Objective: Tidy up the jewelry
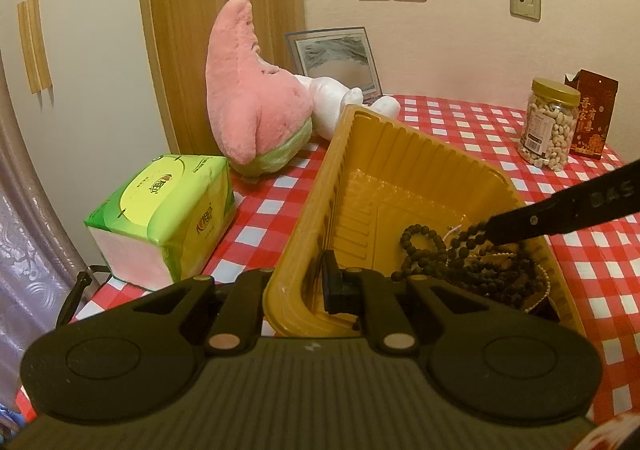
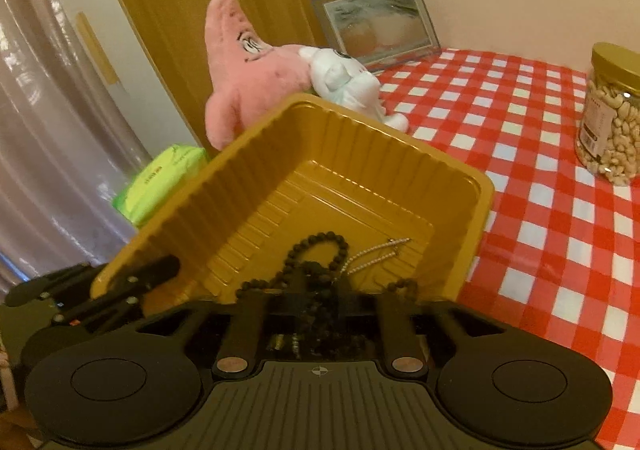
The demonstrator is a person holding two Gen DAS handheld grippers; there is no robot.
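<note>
A golden plastic tray [image 1: 400, 154] stands tilted on the red-checked cloth, with its near end raised. My left gripper [image 1: 296, 284] is shut on the tray's near wall, one finger outside and one inside; in the right wrist view the left gripper [image 2: 120, 290] is at the tray's left corner. Dark bead strings [image 1: 424, 246] lie heaped in the tray's near right corner with a pearl chain [image 2: 380, 254]. My right gripper [image 2: 322, 290] is down in the tray [image 2: 340, 138] with its jaws spread over the beads [image 2: 320, 250]. Its pads do not press on them. One right finger [image 1: 520, 226] reaches in from the right.
A green tissue pack [image 1: 160, 218] lies left of the tray at the table's edge. A pink plush [image 1: 248, 98] and a white plush [image 1: 332, 98] sit behind it, with a picture frame [image 1: 336, 58] at the wall. A cashew jar [image 1: 548, 126] and a red box [image 1: 592, 114] stand far right.
</note>
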